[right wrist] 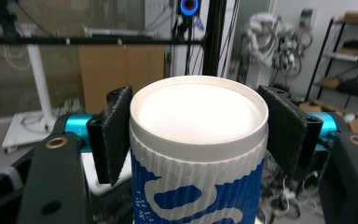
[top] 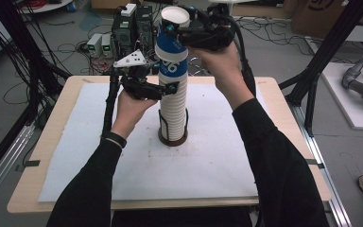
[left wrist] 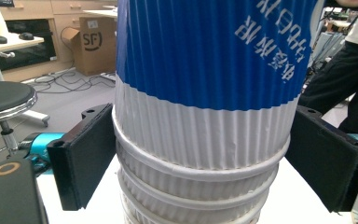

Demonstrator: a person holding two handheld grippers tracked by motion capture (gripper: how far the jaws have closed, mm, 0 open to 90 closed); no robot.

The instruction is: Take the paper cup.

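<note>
A table point(top: 52, 156) covered with a white mat point(top: 137, 161) lay under both grippers. A tall stack of paper cups point(top: 174, 101) stood upside down in a black wire holder point(top: 172, 130) at the middle of the mat, between the person's two black-sleeved forearms.

The left gripper point(top: 163, 87) sat level against the left side of the stack, about halfway up. In the left gripper view its jaws stood on either side of the ribbed white cups point(left wrist: 200, 154), touching the walls — pinching the stack.

The right gripper point(top: 177, 30) was higher, at the top of the stack, reaching in from the right. Its jaws were pressed against the sides of the top cup point(top: 172, 45), a blue-and-white one, just under its upturned white base. In the right gripper view that top cup point(right wrist: 198, 154) sat squarely between the two jaws — its flat white base facing up.
</note>
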